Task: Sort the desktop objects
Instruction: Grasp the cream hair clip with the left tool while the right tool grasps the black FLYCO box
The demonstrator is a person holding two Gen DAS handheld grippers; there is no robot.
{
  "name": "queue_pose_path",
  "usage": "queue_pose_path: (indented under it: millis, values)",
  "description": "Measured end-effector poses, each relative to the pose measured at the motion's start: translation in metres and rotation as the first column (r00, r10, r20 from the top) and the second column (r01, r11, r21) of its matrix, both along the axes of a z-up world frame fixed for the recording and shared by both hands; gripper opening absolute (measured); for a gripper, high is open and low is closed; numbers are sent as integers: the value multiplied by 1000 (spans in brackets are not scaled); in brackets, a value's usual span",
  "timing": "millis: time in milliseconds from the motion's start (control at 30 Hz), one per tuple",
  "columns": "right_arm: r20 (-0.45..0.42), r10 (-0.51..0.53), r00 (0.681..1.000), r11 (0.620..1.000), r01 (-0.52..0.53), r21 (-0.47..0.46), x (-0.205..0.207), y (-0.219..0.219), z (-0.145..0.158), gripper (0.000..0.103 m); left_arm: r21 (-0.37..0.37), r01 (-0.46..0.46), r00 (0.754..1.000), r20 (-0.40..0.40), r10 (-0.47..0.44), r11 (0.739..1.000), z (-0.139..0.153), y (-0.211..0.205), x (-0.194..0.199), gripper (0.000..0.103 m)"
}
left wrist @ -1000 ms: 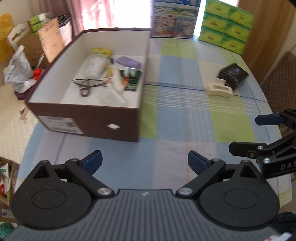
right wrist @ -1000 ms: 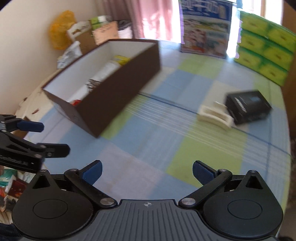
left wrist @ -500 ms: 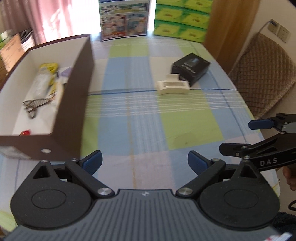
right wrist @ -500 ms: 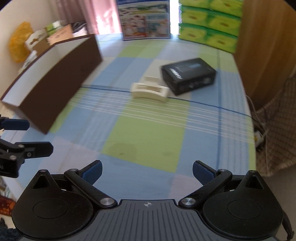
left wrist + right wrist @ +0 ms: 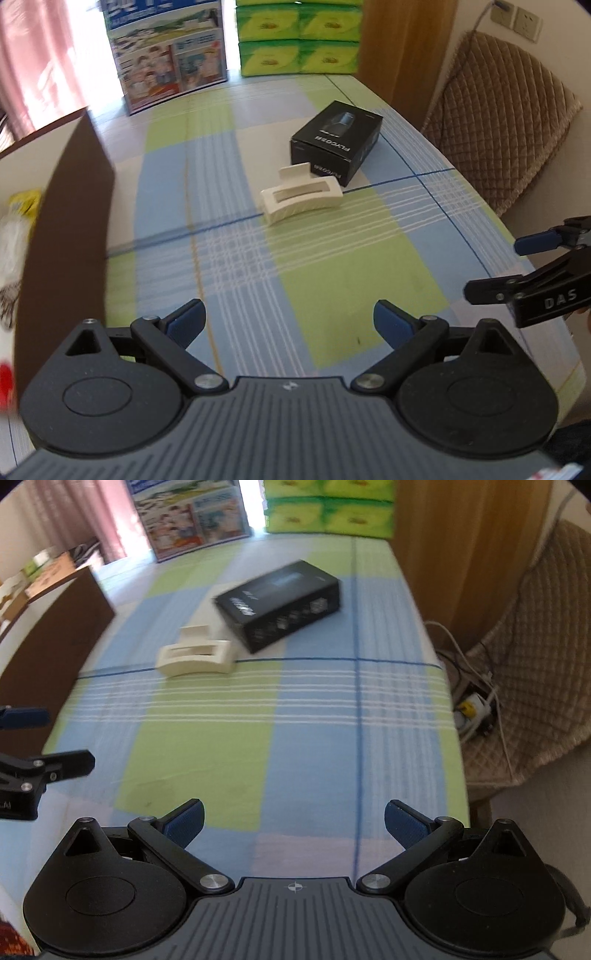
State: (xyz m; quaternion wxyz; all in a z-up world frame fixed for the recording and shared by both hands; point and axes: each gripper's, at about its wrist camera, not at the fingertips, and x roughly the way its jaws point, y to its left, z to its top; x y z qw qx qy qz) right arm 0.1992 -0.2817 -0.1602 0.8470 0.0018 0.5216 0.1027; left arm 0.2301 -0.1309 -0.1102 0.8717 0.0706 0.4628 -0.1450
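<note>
A cream hair claw clip lies on the checked tablecloth, touching a black product box just behind it. The brown storage box with a white inside stands at the left, with a few small items showing at its edge. My left gripper is open and empty, hovering over the cloth well short of the clip. My right gripper is also open and empty, farther right. Each gripper shows at the side of the other's view.
A picture-printed carton and stacked green tissue packs stand at the table's far end. A quilted brown chair sits beyond the right table edge, with cables and a power strip on the floor.
Both views have swung right, away from the brown box and toward the clip and black box, which now look nearer. Both grippers stay open.
</note>
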Motion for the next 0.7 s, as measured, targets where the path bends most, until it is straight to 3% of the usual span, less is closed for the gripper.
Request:
queue_pose_path:
  millis: [367, 700]
  values:
    - [-51, -149, 988, 989, 148, -6, 24, -34, -19, 101, 71, 216, 975, 29, -218, 974, -38, -36, 81, 94]
    - [-73, -275, 959, 960, 277, 30, 39, -59, -30, 101, 172, 393, 912, 50, -406, 903, -65, -62, 125, 91]
